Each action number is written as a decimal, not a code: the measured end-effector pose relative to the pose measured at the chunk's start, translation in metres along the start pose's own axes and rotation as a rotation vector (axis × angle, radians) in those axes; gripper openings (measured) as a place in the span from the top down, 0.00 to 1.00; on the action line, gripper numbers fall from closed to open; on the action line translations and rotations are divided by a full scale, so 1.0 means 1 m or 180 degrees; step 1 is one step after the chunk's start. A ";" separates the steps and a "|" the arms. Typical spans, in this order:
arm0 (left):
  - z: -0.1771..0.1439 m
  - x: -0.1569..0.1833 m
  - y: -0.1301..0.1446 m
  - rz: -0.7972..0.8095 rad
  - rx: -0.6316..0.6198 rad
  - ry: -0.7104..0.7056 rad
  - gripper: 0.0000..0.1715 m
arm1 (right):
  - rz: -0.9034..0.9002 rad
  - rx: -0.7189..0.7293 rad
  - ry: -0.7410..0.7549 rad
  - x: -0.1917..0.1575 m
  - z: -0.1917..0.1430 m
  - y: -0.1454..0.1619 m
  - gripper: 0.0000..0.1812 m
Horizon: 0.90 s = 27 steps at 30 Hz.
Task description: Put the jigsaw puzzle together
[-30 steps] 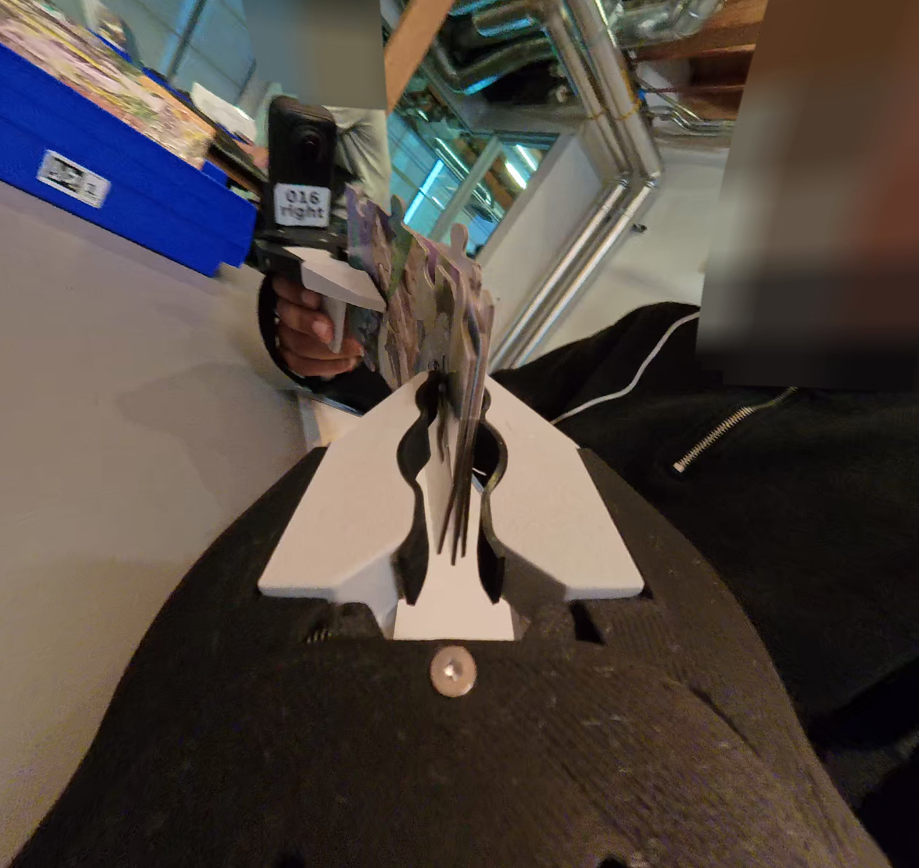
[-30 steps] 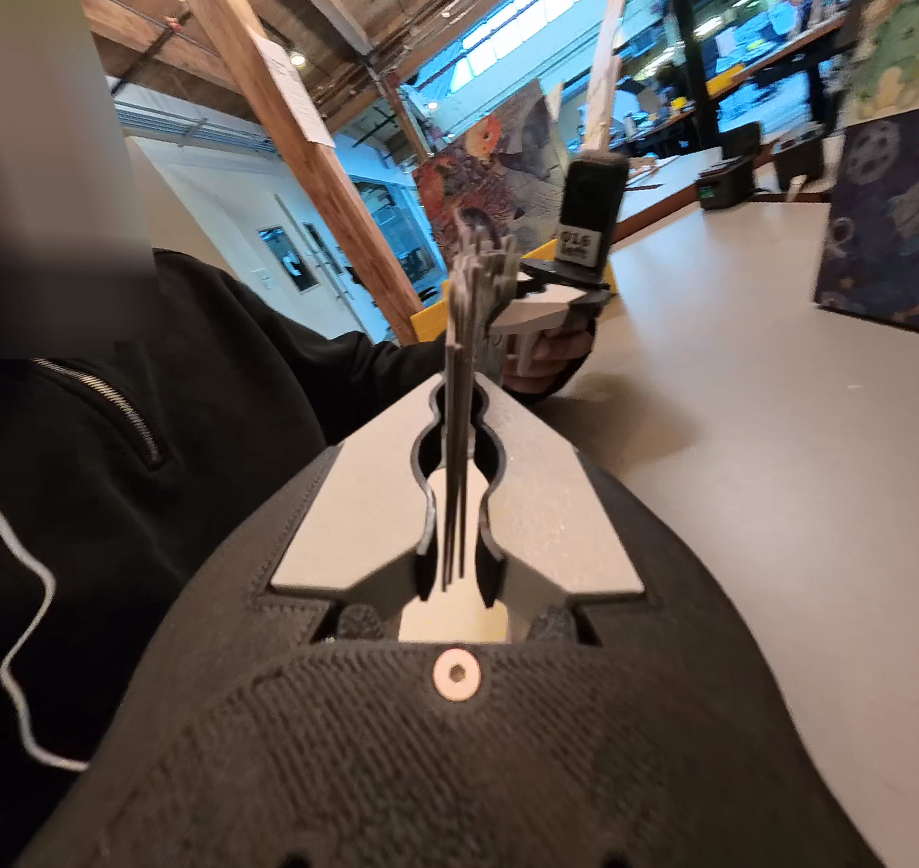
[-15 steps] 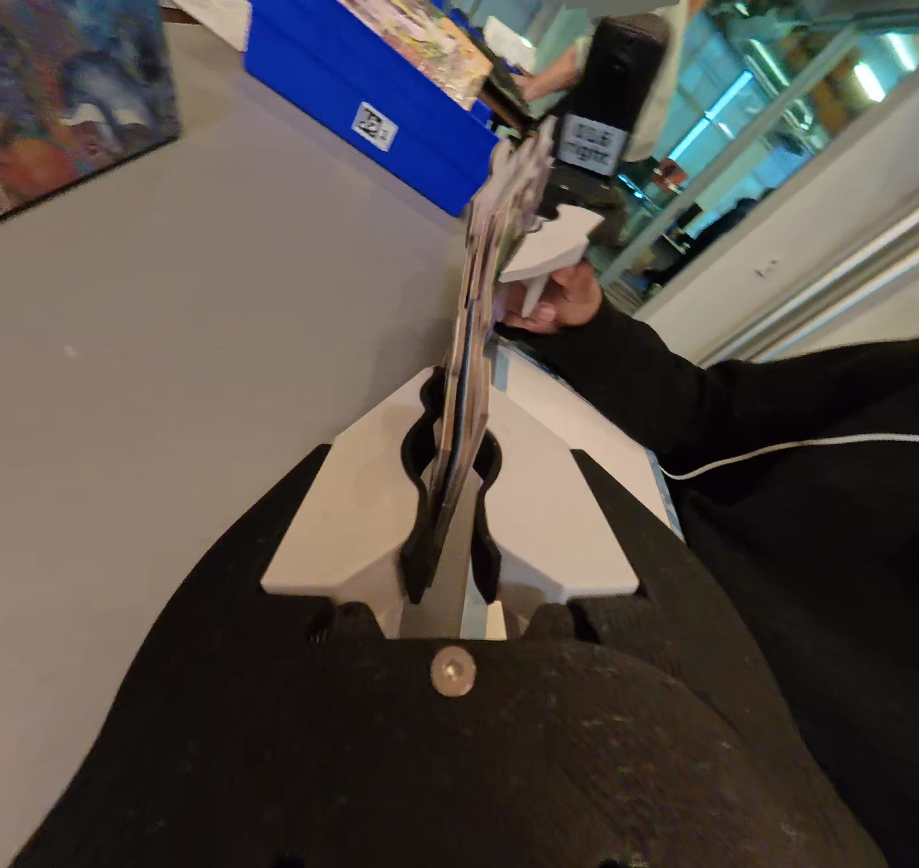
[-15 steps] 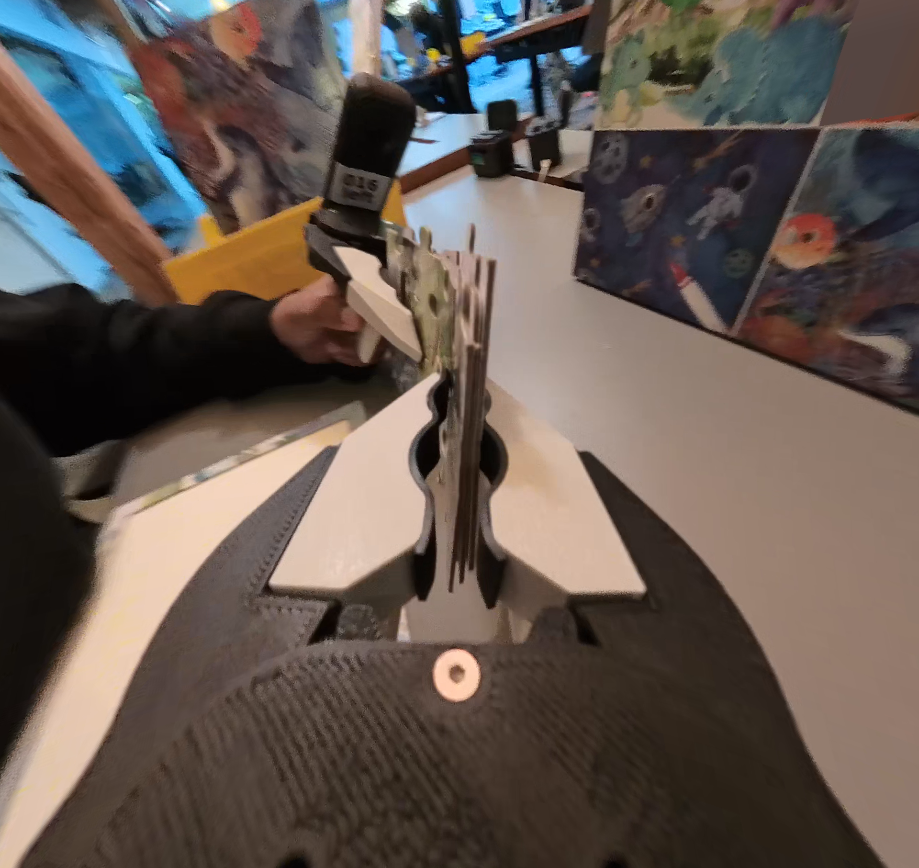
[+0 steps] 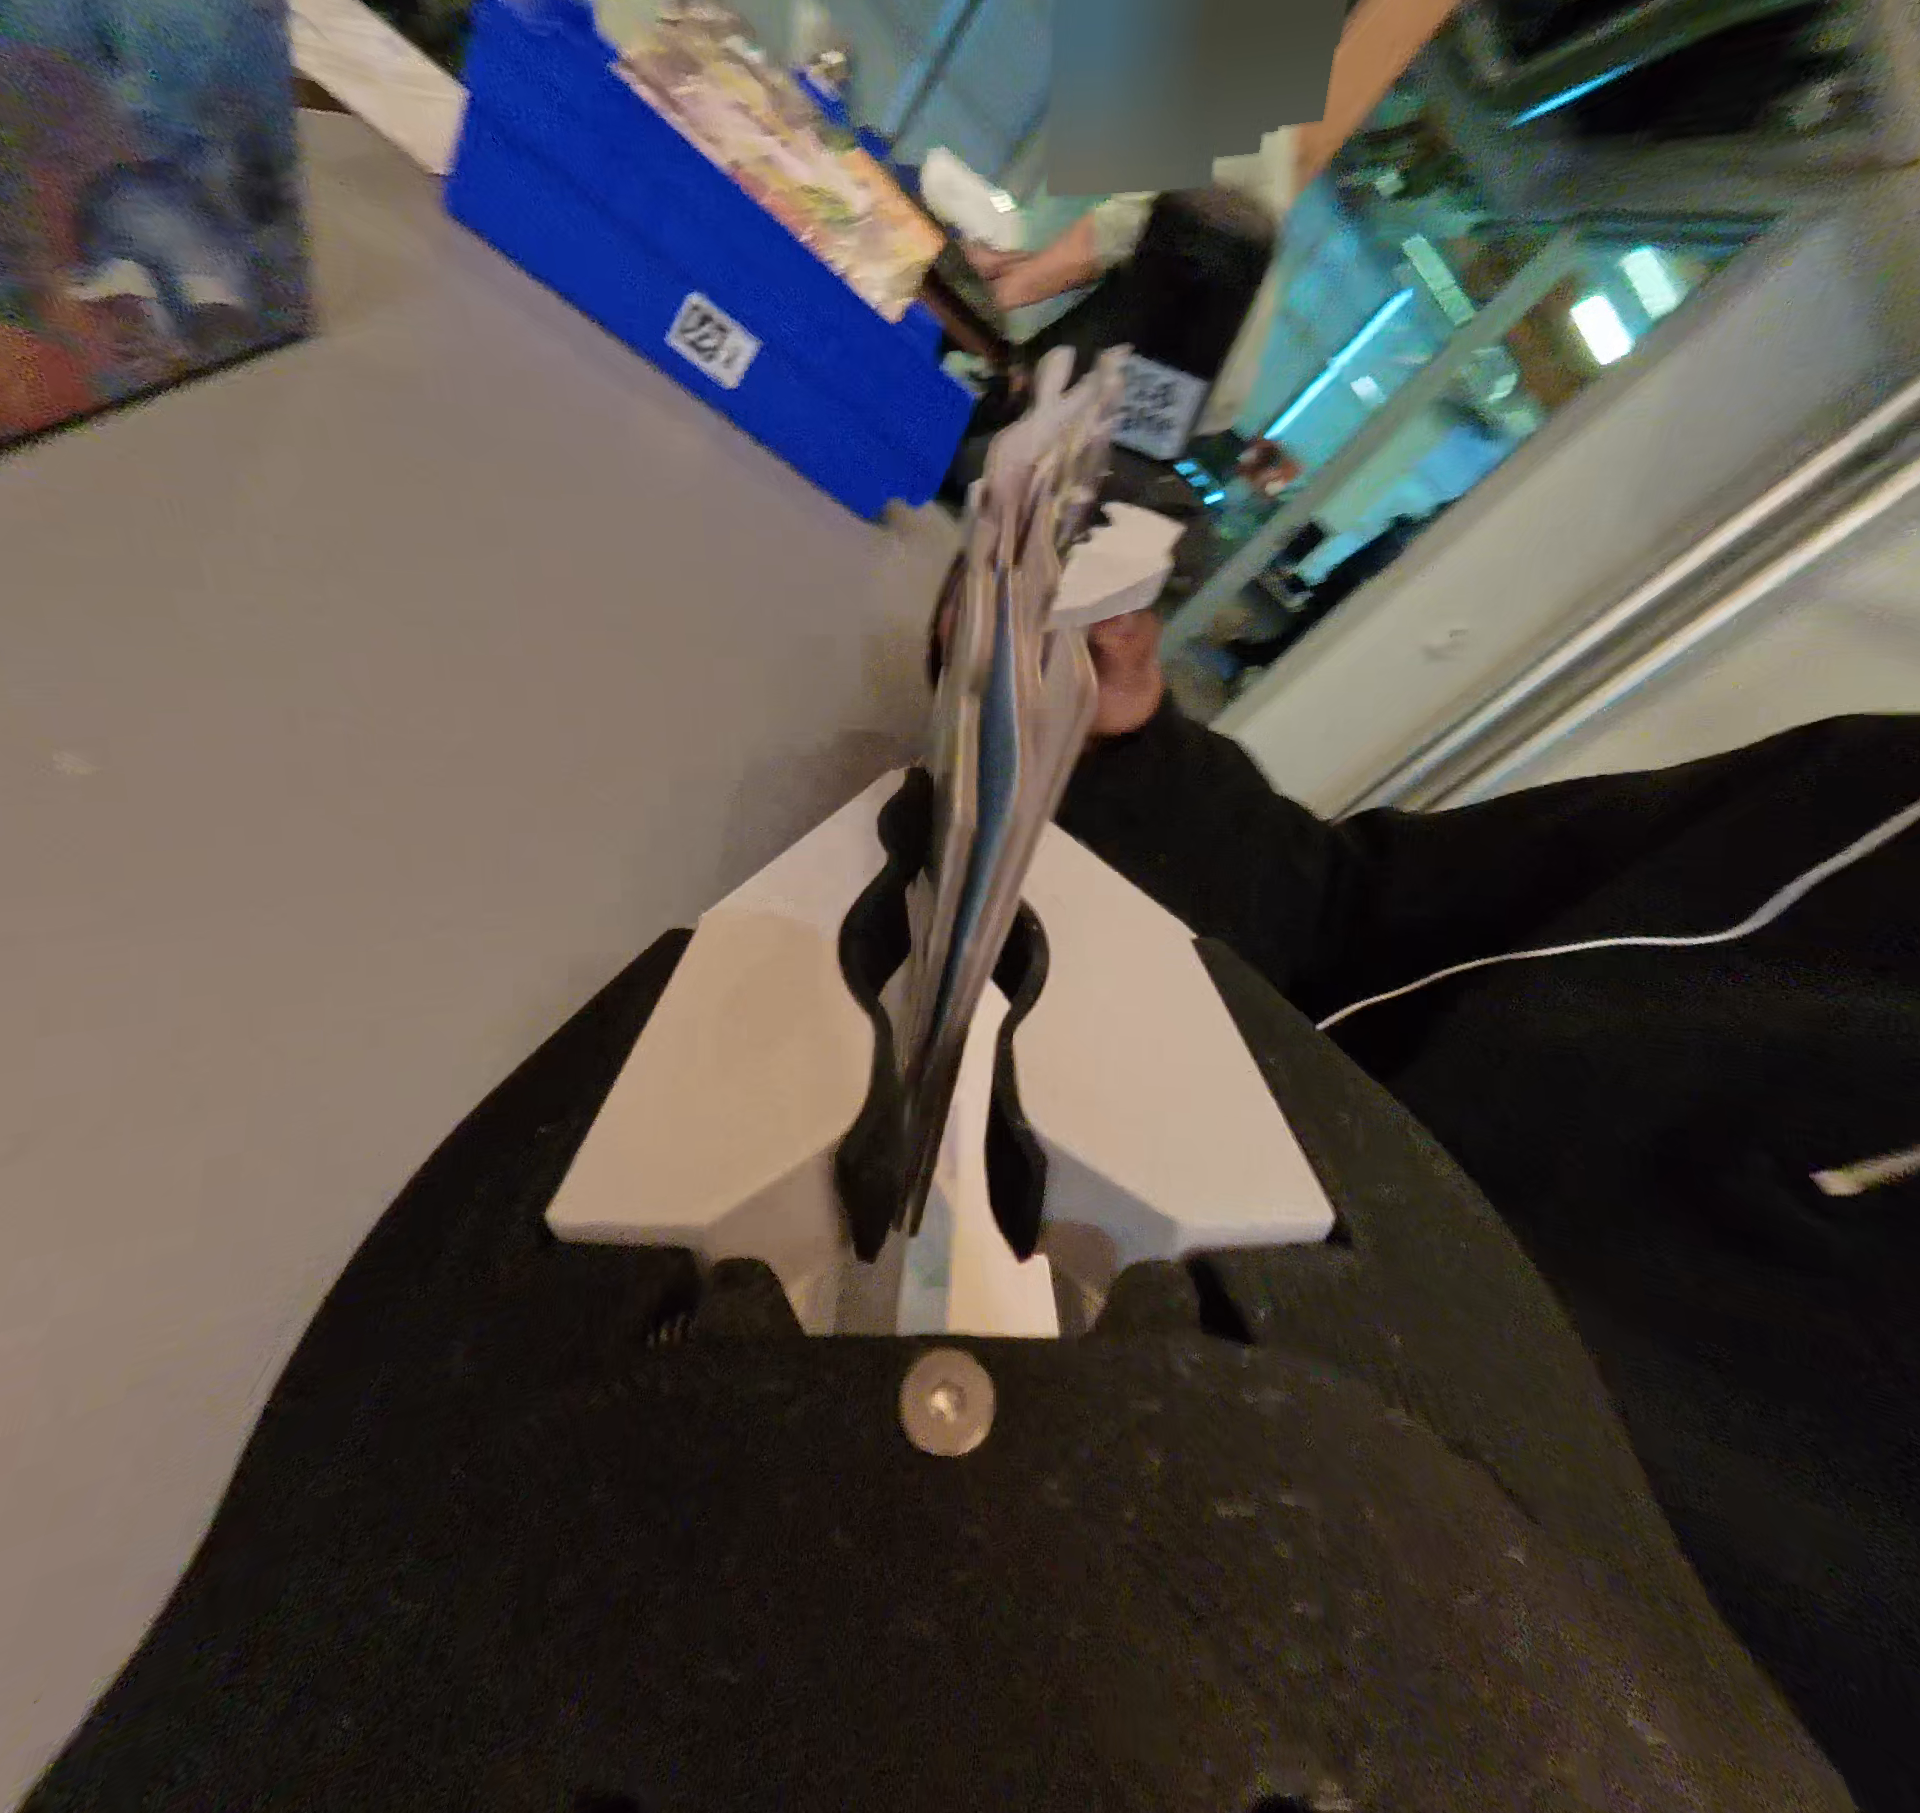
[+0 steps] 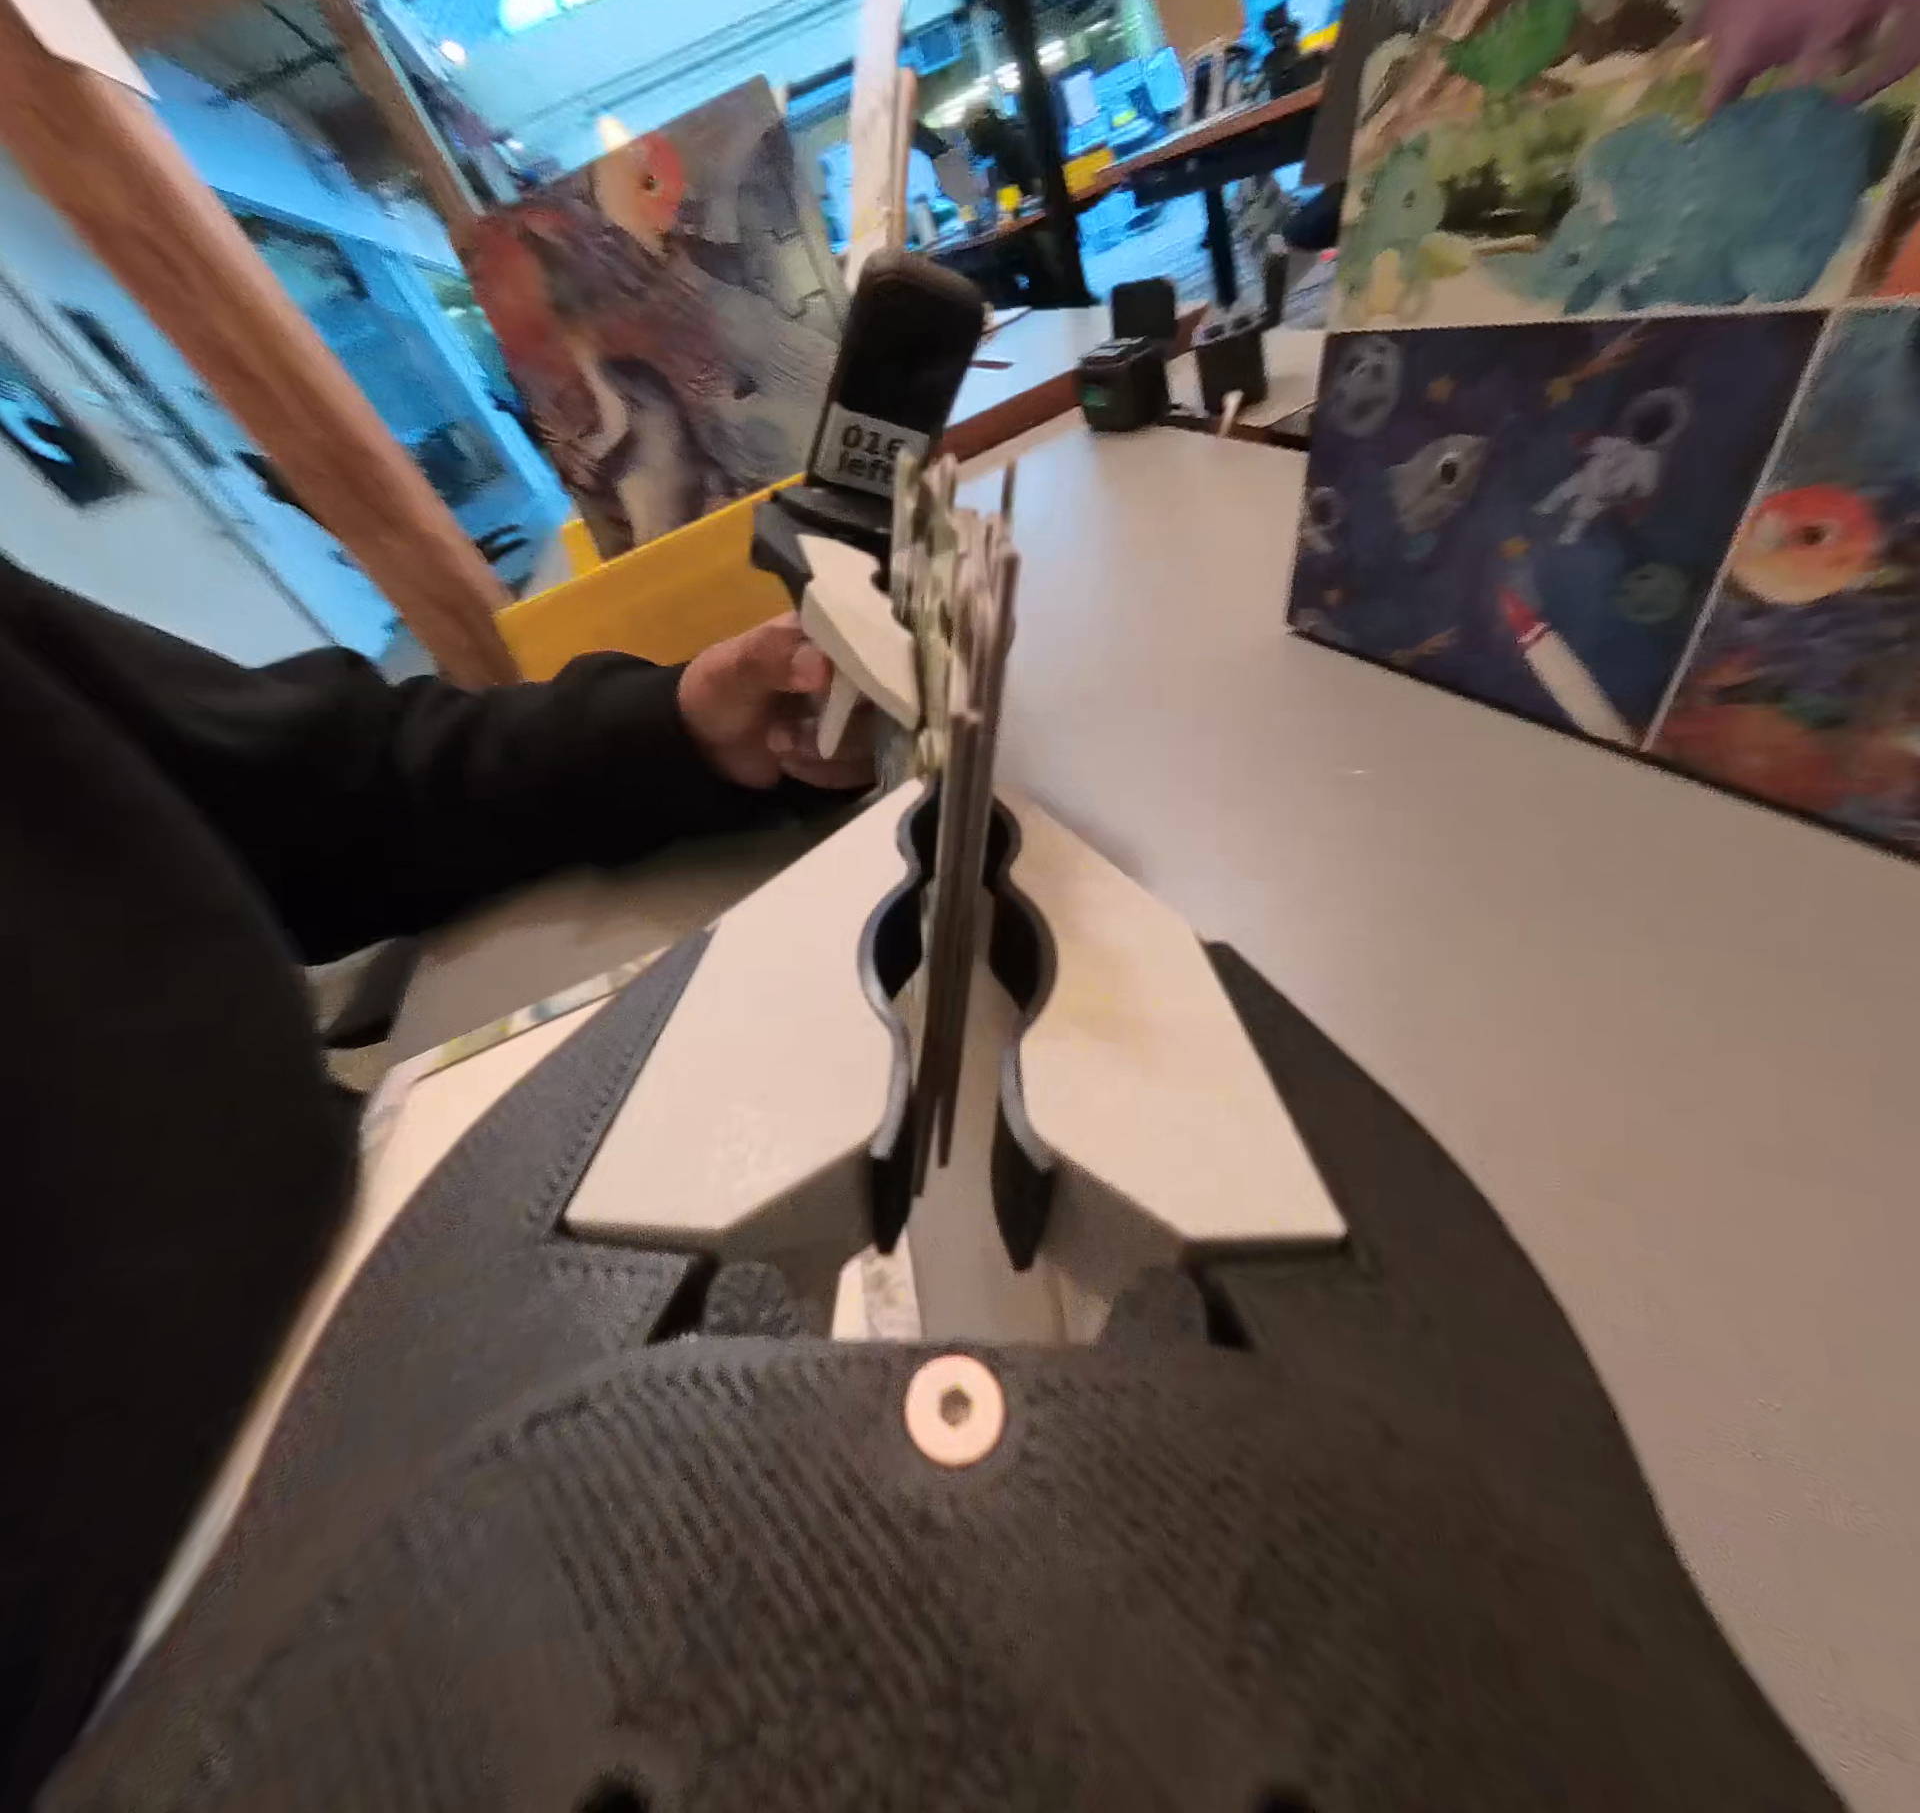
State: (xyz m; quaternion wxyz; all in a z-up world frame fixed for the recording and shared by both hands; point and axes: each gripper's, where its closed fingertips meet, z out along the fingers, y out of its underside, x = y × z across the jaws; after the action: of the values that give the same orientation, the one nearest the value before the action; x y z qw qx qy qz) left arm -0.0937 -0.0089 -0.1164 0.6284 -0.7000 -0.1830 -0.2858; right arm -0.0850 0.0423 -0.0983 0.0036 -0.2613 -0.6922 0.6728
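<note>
A stack of several jigsaw pieces (image 5: 1000,724) stands on edge, held at opposite ends by both grippers above the grey table (image 5: 416,672). My left gripper (image 5: 961,828) is shut on one end of the stack. The right gripper (image 5: 1117,568) shows beyond it, gripping the far end. In the right wrist view the stack (image 6: 961,683) also appears edge on, with my right gripper (image 6: 956,828) shut on it and the left gripper (image 6: 862,620) clamped on the other end. The pieces' printed faces are mostly hidden.
A blue bin (image 5: 675,236) with a picture box on top stands at the far table edge. Picture-printed puzzle boxes (image 6: 1558,516) stand to the right. A yellow bin (image 6: 644,600) is behind the left hand. A flat white board (image 6: 468,1077) lies below the grippers. The grippers' ends are close to 7 centimeters from one another.
Both grippers have swung away from the person's body toward the table, still holding the stack between them. The stack has tilted a little.
</note>
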 end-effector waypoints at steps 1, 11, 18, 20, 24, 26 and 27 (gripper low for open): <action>0.000 0.004 -0.002 -0.0051 0.0042 0.0092 0.99 | 0.0037 -0.0016 -0.0066 0.000 -0.002 0.001 0.98; -0.004 0.051 0.006 -0.0032 -0.0168 0.1100 0.96 | 0.0491 0.0087 -0.1108 -0.036 -0.012 -0.002 0.97; -0.004 -0.014 0.009 0.0067 -0.0252 -0.0318 0.99 | 0.0115 -0.0366 0.0175 0.019 0.001 0.024 0.98; -0.005 -0.015 0.004 -0.0051 -0.0119 -0.0284 1.00 | 0.0255 -0.0140 0.0108 0.018 0.001 0.015 0.98; -0.007 0.013 -0.008 -0.0603 0.0221 0.0713 1.00 | 0.0857 0.0360 -0.0554 0.002 -0.007 -0.005 0.98; -0.006 0.008 -0.003 -0.0692 0.0189 0.0692 1.00 | 0.0911 0.0206 -0.0496 0.008 -0.006 0.004 0.98; -0.006 0.003 -0.002 -0.0680 0.0156 0.0590 1.00 | 0.0870 0.0150 -0.0380 0.013 -0.006 0.007 0.97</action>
State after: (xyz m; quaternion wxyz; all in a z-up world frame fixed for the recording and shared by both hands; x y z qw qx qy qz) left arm -0.0930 -0.0148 -0.1128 0.6255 -0.6316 -0.2045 -0.4100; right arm -0.0915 0.0520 -0.1087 -0.1231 -0.3126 -0.6331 0.6974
